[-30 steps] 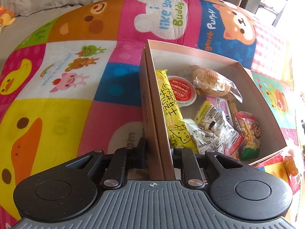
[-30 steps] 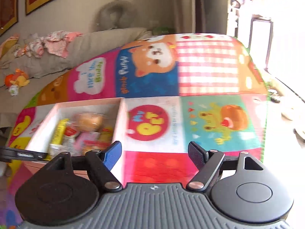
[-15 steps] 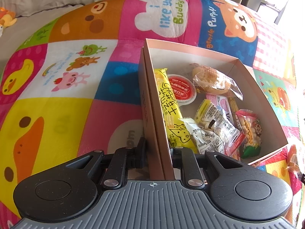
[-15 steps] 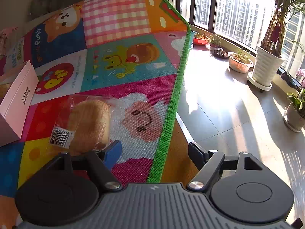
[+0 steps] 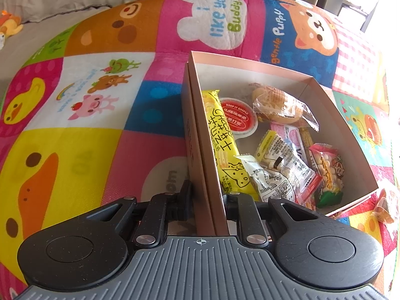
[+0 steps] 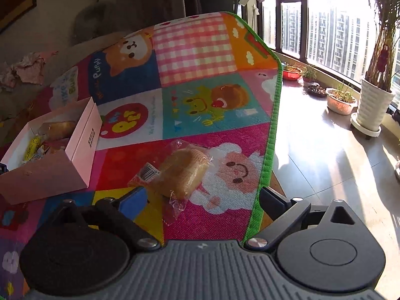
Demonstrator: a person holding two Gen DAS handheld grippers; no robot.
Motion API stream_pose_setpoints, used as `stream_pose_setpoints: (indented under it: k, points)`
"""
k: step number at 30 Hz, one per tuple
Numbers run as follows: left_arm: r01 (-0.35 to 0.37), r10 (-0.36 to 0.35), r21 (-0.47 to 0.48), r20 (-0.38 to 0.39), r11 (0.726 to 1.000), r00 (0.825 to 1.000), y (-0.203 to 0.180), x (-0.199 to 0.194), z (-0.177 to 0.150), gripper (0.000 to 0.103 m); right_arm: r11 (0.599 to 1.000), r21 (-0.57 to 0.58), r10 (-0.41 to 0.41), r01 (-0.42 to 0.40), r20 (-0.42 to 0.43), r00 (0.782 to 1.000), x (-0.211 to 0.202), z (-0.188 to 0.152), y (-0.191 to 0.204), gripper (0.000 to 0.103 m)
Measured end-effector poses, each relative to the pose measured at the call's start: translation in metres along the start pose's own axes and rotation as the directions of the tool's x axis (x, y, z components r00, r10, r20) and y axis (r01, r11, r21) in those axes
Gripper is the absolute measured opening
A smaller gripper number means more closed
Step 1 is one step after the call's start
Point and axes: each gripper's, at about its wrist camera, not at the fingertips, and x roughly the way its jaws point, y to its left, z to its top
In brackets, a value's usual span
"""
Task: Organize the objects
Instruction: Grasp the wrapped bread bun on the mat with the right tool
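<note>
A pink cardboard box (image 5: 250,71) sits on the colourful play mat and holds several wrapped snacks, among them a yellow cheese stick pack (image 5: 223,145) and a wrapped bun (image 5: 277,105). My left gripper (image 5: 206,195) is shut on the box's near left wall. The box also shows at the left of the right wrist view (image 6: 82,135). A loose wrapped bun (image 6: 182,172) lies on the mat just ahead of my right gripper (image 6: 202,200), which is open and empty above it.
The mat's green edge (image 6: 272,137) runs along the right, with bare tiled floor (image 6: 325,162) beyond. Potted plants (image 6: 372,105) stand by the window. Cushions and soft toys (image 5: 10,25) lie behind the mat.
My right gripper has pulled back and turned left, so the loose bun sits between its fingers' line and the box is in view again. The left gripper keeps hold of the box.
</note>
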Motion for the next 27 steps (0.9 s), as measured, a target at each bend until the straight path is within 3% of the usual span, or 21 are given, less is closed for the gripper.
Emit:
stream_pose_setpoints:
  k: [4, 10, 13, 16, 27]
  points:
    - [0.000, 0.000, 0.000, 0.000, 1.000, 1.000, 0.000, 0.000, 0.000, 0.020, 0.998, 0.053, -0.023, 0.023, -0.004, 1.000, 0.024, 0.011, 0.018, 0.103]
    - [0.004, -0.004, 0.001, 0.000, 1.000, 1.000, 0.000, 0.000, 0.000, 0.020, 0.996, 0.039, -0.083, 0.085, -0.050, 0.995, 0.069, 0.018, 0.040, 0.102]
    - [0.007, -0.007, 0.001, -0.003, 1.000, 1.000, 0.000, 0.000, 0.000, 0.021, 0.996, 0.029, -0.085, 0.088, -0.086, 0.993, 0.076, 0.013, 0.040, 0.076]
    - [0.006, -0.006, 0.000, -0.002, 1.000, 1.000, 0.001, 0.000, 0.000, 0.020, 0.998, 0.015, -0.066, 0.067, -0.081, 0.995, 0.067, 0.007, 0.036, 0.068]
    - [0.004, -0.004, -0.001, -0.006, 1.000, 1.000, 0.001, 0.000, 0.000, 0.020, 0.993, -0.107, 0.032, -0.045, -0.122, 0.992, 0.002, -0.036, 0.030, 0.067]
